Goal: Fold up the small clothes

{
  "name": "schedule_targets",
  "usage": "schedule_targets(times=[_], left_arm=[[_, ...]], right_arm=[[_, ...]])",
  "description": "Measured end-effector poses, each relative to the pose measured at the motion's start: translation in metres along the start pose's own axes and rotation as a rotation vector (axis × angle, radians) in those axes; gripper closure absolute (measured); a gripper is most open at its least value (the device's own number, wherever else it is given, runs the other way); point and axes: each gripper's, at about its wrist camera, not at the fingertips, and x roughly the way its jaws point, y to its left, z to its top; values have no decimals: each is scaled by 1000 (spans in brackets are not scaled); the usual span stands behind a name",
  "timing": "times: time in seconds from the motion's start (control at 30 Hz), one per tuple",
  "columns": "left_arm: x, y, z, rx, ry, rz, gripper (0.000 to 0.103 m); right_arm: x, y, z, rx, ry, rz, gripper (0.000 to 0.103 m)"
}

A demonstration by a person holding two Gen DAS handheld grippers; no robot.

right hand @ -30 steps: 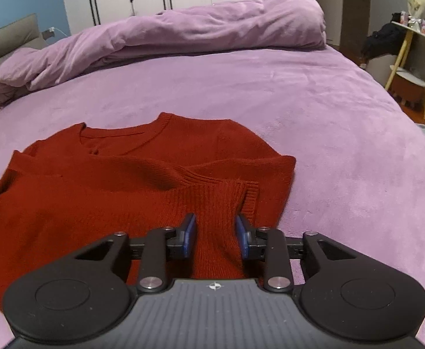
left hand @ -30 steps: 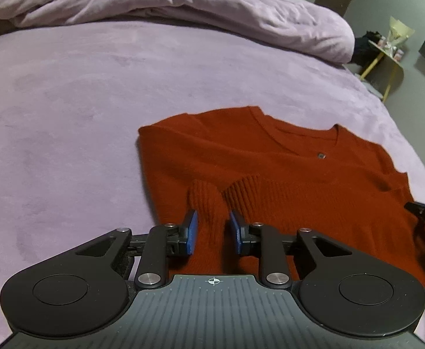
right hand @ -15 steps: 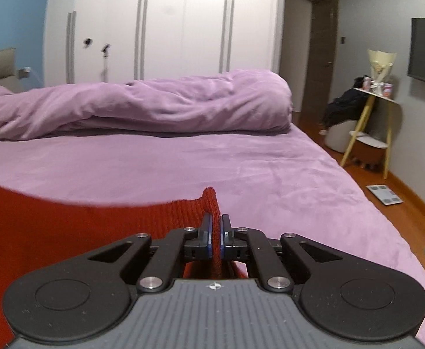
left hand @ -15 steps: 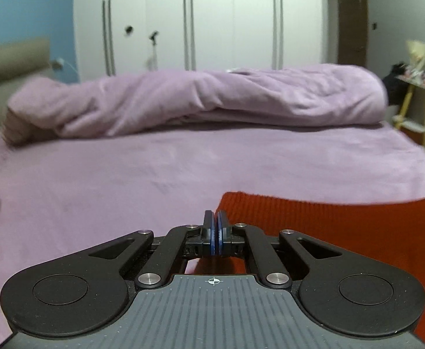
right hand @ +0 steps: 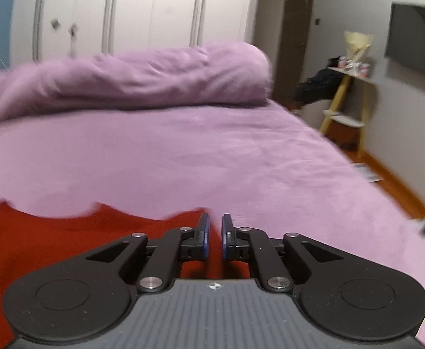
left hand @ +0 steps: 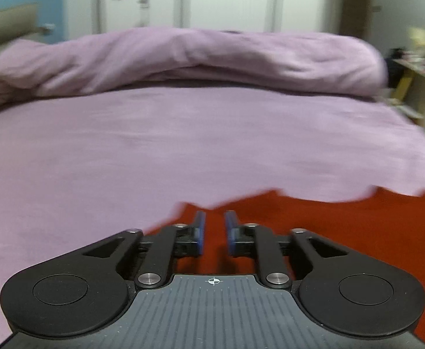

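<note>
A rust-red knitted sweater (left hand: 328, 232) lies on the purple bed (left hand: 183, 145), its blurred upper edge just beyond my fingers. In the left wrist view my left gripper (left hand: 215, 222) hangs over the sweater's left end. Its jaws are opening, and red knit shows through the gap without touching the blue pads (left hand: 200, 226). From the right wrist view the sweater (right hand: 52, 247) fills the lower left. My right gripper (right hand: 214, 229) is at the sweater's right corner. Its jaws are opening too, a narrow gap between the pads (right hand: 205, 232), with nothing pinched.
A rolled purple duvet (left hand: 183, 58) lies across the far side of the bed, before white wardrobe doors (right hand: 154, 8). A padded headboard (left hand: 5, 26) is at far left. Beyond the bed's right edge are wooden floor (right hand: 387, 180), a yellow-legged side table (right hand: 349, 93) and a wall screen (right hand: 416, 46).
A second ago the jaws stood around the sweater's near edge, then shut on it and carried it forward. Now both pairs of jaws have parted and the folded sweater lies released.
</note>
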Motion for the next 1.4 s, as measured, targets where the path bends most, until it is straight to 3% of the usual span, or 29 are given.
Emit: schedule_targets(times=[0.1,0.17,0.2,0.3,0.4,0.5,0.57,0.6,0.67,0.77,0.83,0.93,1.03,1.17,1.27,1.4], left_arm=[[1,-14,-12,-33,34,-121,78],[10,-26,-19,-22,65,-155,77],[15,-32,-22,-5,75,-144,76],[36,-38,-27,49,82,-35,73],[46,-18,-31,38,38,102,74],[45,5,-36,14,17,93,93],[41,9,-37,28,7,119,93],[38,7,-39,52,3,150,93],[35,6,-39,75,8,147,91],[26,4,-36,69,31,146,75],[21,1,-36,66,47,138,58],[15,-6,-40,105,56,157,55],[8,-5,-43,112,66,160,52],[-3,10,-46,72,91,172,49],[-16,31,-55,3,106,192,50],[-45,68,-73,-159,117,161,49]], right_arm=[[-11,31,-16,-54,27,258,93],[-10,58,-32,-149,57,359,94],[-8,69,-39,-195,62,367,94],[1,81,-54,-304,35,287,94],[13,58,-46,-277,17,196,94],[25,20,-41,-215,17,61,94],[30,-7,-35,-101,23,22,103],[30,-15,-34,-57,24,1,103],[28,-19,-34,-15,36,-58,103],[6,-1,-35,-73,27,-43,103],[-23,14,-43,-116,-14,43,103],[-44,28,-55,-196,-22,84,103],[-47,24,-74,-259,34,31,103],[-52,-5,-76,-174,60,-36,103],[-61,-12,-70,-140,98,-108,103],[-68,-12,-60,-90,140,-70,100]])
